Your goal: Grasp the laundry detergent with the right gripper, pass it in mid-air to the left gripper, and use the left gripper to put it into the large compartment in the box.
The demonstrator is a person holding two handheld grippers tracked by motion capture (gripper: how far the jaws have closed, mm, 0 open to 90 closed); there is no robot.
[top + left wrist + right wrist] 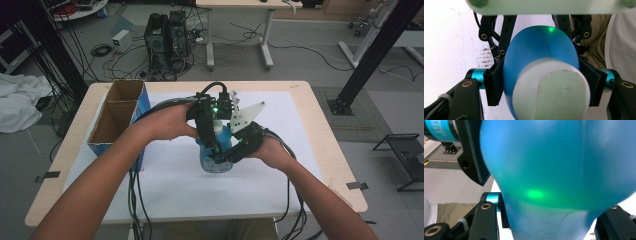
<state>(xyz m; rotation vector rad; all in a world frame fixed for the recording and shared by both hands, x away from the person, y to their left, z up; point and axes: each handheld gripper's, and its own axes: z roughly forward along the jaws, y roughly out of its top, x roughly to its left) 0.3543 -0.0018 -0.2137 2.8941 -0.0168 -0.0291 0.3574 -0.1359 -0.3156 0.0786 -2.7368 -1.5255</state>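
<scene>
A blue bottle (216, 159) with a white cap stands on the white sheet (170, 185) at the middle of the table. My left gripper (212, 142) comes down over it from above. In the left gripper view its black pads (494, 85) sit against both sides of the blue bottle (539, 47), with the white cap (549, 92) nearest the camera. My right gripper (227, 155) reaches in from the right, shut on the bottle's body. In the right gripper view the blue bottle (549, 165) bulges between the jaws of the right gripper (549, 220).
An open cardboard box (117, 117) with blue sides and two compartments stands at the table's left. Cables trail from both grippers over the front edge. The wooden table (325, 150) has a bare strip right of the sheet.
</scene>
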